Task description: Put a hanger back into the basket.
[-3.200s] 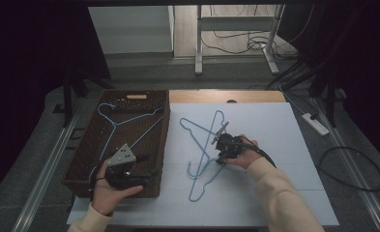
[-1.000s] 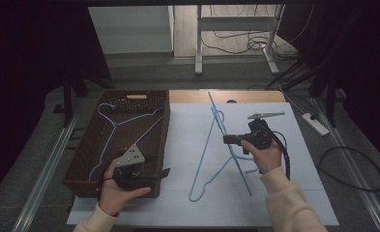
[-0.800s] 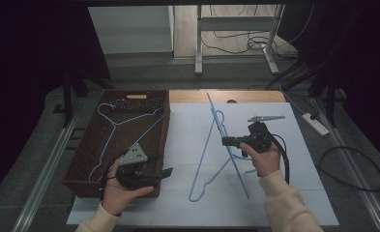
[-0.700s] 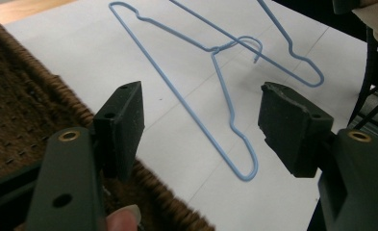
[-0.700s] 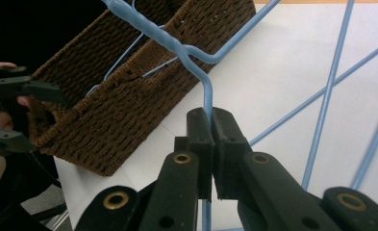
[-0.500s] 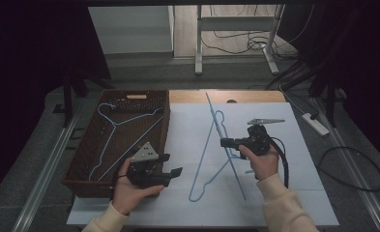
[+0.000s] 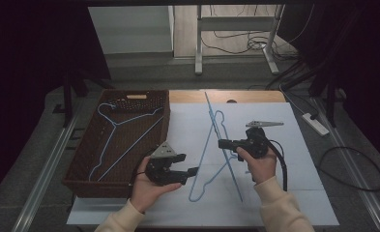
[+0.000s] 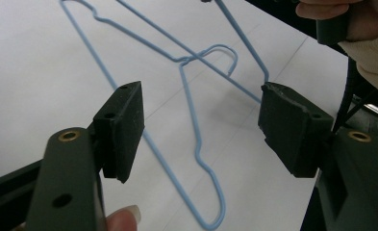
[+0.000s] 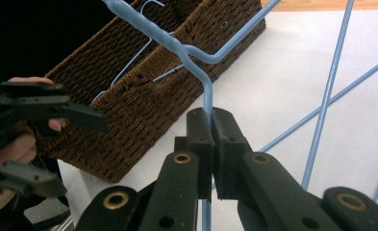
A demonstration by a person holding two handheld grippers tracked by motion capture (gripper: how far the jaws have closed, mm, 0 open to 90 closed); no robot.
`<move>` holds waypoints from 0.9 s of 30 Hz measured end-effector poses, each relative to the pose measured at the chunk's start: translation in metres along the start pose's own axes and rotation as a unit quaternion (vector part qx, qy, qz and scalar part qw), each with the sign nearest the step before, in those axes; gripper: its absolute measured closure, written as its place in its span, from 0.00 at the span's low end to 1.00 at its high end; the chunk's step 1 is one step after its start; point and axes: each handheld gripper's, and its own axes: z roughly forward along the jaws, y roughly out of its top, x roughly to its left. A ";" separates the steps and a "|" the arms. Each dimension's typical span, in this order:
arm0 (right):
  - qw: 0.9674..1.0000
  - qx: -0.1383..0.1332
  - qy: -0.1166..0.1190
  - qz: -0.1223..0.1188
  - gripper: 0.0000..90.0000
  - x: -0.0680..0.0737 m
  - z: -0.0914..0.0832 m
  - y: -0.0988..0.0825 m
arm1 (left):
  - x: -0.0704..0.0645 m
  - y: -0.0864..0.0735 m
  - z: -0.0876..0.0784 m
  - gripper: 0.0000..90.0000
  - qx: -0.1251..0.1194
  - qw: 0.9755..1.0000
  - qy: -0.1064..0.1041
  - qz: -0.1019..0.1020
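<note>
Right gripper view: right gripper (image 9: 210, 130) clamped tight on the wire of one blue hanger (image 7: 226, 145), holding it tilted up off the desk (image 7: 299, 193), same as a second ago. Second hanger (image 7: 204, 164) lies flat on the white sheet beneath it; a third hanger (image 7: 122, 135) sits in the wicker basket (image 7: 81, 179) at left. Change: left gripper (image 7: 190, 175) has slid from over the basket's near corner rightward onto the sheet, jaws wide apart, nothing between them, now just beside the flat hanger's lower end. Likely going for that hanger, or to steady the raised one; basket transfer not yet started.
</note>
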 end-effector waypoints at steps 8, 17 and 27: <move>1.000 -0.018 -0.013 0.002 0.98 0.007 0.001 -0.004 | -0.014 0.012 0.029 0.38 0.007 1.000 -0.015 0.009; 0.999 -0.043 -0.013 0.001 0.98 0.018 0.005 -0.010 | -0.017 0.022 0.057 0.39 0.006 1.000 -0.022 -0.013; 0.997 -0.070 -0.012 0.011 0.97 0.020 0.005 -0.014 | -0.012 0.025 0.080 0.52 0.007 0.997 -0.056 -0.050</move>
